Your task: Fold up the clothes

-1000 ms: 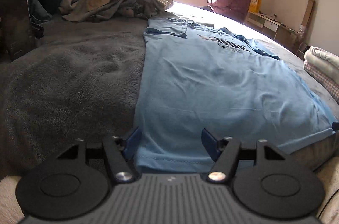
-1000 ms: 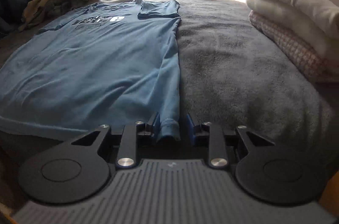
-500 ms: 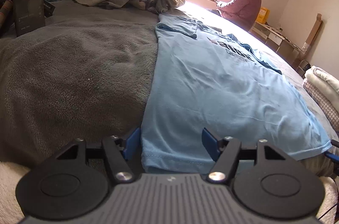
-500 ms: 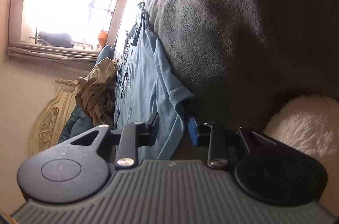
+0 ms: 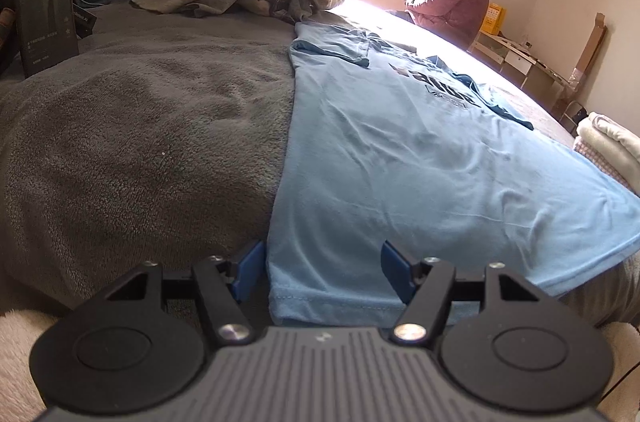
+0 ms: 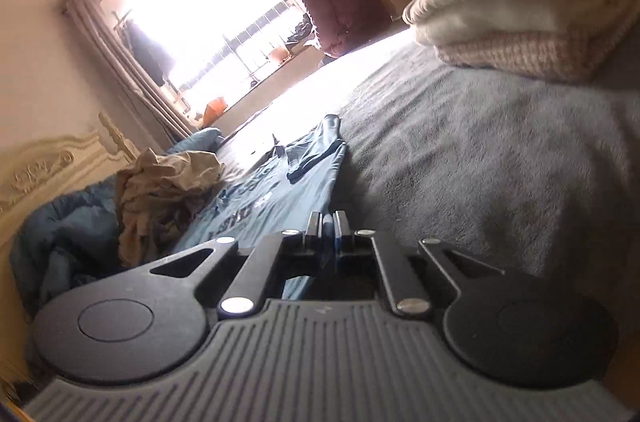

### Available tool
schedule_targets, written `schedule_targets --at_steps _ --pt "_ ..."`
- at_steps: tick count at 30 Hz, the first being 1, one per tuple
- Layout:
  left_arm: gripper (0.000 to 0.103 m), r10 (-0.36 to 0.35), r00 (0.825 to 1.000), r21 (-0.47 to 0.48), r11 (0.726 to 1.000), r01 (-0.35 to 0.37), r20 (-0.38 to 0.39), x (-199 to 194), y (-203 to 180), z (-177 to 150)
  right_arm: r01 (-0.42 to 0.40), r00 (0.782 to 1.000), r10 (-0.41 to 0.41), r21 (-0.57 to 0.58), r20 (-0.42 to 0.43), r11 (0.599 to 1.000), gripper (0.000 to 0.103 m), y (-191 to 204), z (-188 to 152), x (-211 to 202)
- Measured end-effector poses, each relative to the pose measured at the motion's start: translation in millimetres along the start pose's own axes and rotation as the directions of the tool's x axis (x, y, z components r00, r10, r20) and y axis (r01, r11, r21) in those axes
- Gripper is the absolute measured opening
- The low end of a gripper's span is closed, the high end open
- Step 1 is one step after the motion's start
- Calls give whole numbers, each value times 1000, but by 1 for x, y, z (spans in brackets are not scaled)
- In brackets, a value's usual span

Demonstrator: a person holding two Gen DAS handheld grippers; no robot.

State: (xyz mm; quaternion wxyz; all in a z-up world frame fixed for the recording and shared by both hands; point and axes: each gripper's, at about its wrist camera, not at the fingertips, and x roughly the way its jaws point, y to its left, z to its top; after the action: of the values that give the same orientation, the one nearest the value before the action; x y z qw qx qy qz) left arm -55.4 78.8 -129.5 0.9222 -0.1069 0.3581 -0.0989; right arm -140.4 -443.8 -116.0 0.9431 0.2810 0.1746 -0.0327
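Right between the wide-open left gripper (image 5: 322,270) fingers sits the blue t-shirt (image 5: 420,158) hem corner, its length running straight ahead, while the right gripper (image 6: 327,228) is already pinched onto the other corner.

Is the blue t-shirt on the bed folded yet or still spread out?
Mostly spread out: the blue t-shirt lies flat, print up, on the grey blanket; only its sleeves look tucked in.
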Motion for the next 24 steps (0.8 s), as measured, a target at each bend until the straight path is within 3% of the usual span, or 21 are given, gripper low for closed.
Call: schedule_targets --at_steps 1,8,15,17,20,24 --pt "66 0 1000 3 1000 0 -1 0 0 0 45 999 -45 -66 -1 997 4 4 -4 -2" --pt "66 0 1000 19 1000 0 -8 1 -1 0 16 997 1 228 -74 973 1 -47 -18 -3" --pt "66 -53 999 -34 998 53 -8 -9 11 0 6 989 68 503 -129 865 6 -98 -32 -5" --pt "66 -74 997 -54 996 73 -5 -14 18 -2 -10 985 99 532 -140 847 11 -98 -35 -2" --pt "66 -86 996 -48 995 86 3 -22 26 -4 1 983 92 503 -160 864 23 -91 -33 7" --pt "67 -126 992 6 992 126 4 -28 31 0 2 977 86 413 -195 911 31 -76 -14 28"
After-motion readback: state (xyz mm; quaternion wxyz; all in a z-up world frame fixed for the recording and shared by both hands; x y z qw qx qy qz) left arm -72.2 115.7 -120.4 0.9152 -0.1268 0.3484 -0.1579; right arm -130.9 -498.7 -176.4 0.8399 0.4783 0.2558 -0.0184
